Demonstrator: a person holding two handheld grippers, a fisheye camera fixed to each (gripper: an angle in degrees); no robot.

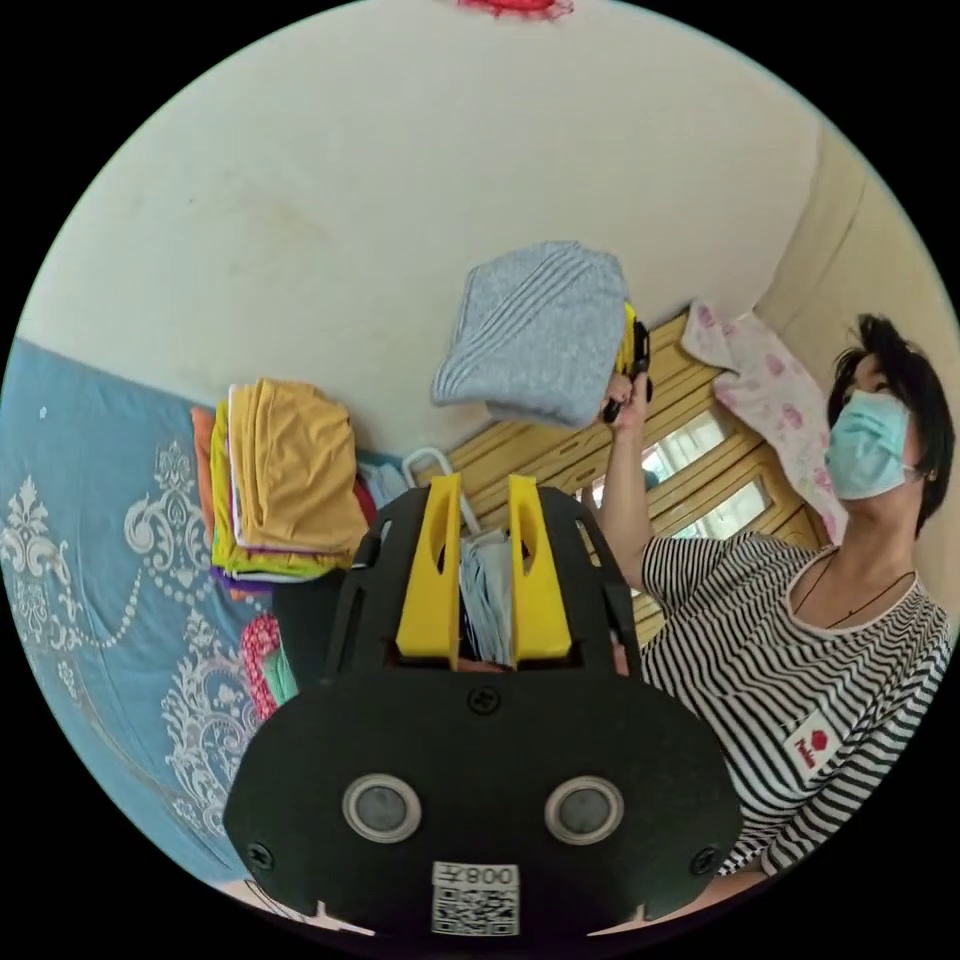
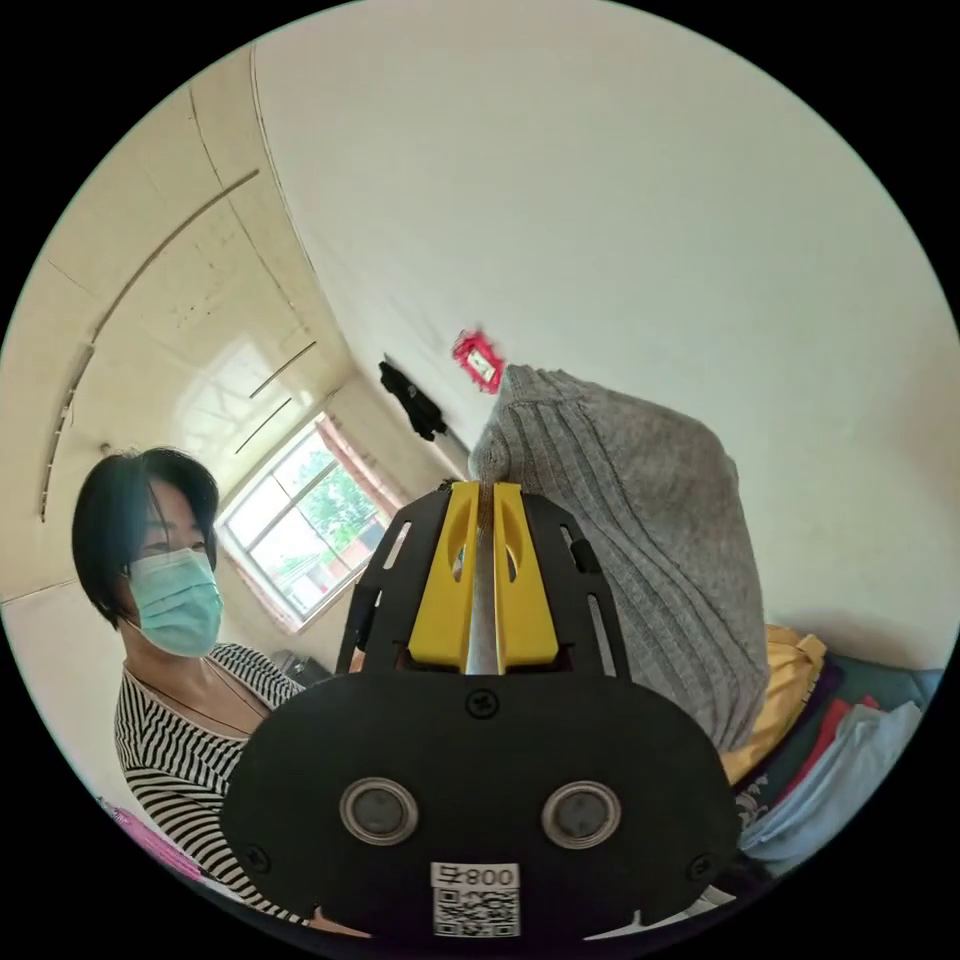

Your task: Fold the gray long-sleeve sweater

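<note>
sweater: gray sweater (image 2: 640,560), already folded into a compact bundle, up in the air in front of the wall, above the stack of folded clothes (image 1: 285,480).
right tool (image 2: 483,590): clenched on one edge of the sweater; fabric runs between my two yellow jaws, both pressing it. In the left gripper view it sits (image 1: 632,352) at the bundle's right edge, my arm raised.
why held so: one-edge pinch lets the bundle hang as a single piece, folds stay closed under their own weight. My read: folding is done, this is the carry to the pile.
left tool (image 1: 485,580): released, jaws apart, gripping nothing. Light blue cloth seen in the gap lies behind it, not in it. Held low and back, out of the sweater's way.
stack: mustard top layer, then yellow, white, purple, orange edges, standing on the blue patterned bed cover (image 1: 90,560) against the wall. In the right gripper view, its yellow layer (image 2: 785,690) shows just below the sweater, red and pale blue pieces beside it.
containers: none visible; the stack is the only store, clothes piled flat.
next, my guess: lower the bundle flat onto the top layer, open late so it doesn't unroll.
risk: tall stack, may lean if I land off-centre.
</note>
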